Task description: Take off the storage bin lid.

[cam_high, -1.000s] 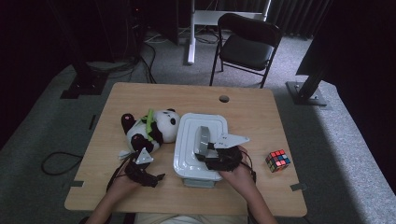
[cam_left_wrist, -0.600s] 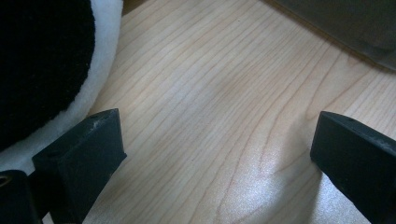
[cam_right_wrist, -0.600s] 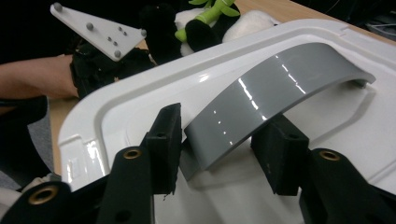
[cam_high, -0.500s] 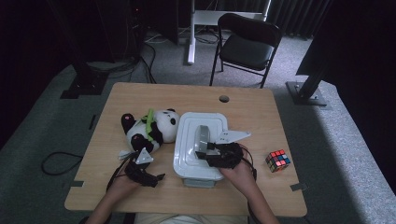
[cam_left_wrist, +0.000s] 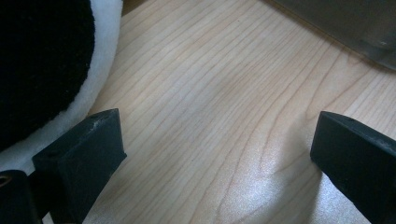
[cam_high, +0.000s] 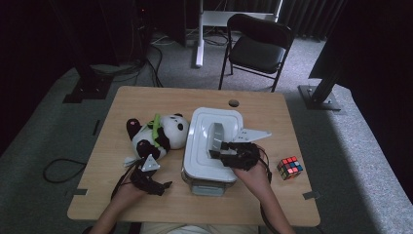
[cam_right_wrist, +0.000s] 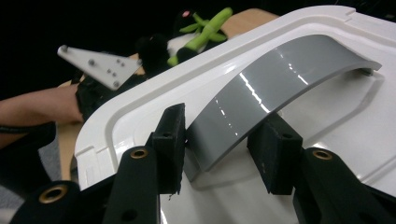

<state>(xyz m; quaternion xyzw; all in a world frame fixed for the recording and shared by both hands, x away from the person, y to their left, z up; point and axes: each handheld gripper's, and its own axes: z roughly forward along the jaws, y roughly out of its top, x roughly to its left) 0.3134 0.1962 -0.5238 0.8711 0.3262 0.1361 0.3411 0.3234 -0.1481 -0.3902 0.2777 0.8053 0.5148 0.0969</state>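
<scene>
My right gripper has been closing its jaws across the near end of the lid's grey handle, pads on its edges; the handle runs away from me, atop the white box mid-table.

A white rectangular lid with rounded corners sat flat on its clear container mid-tabletop. Its glossy grey handle arched up at the lid's centre.
</scene>
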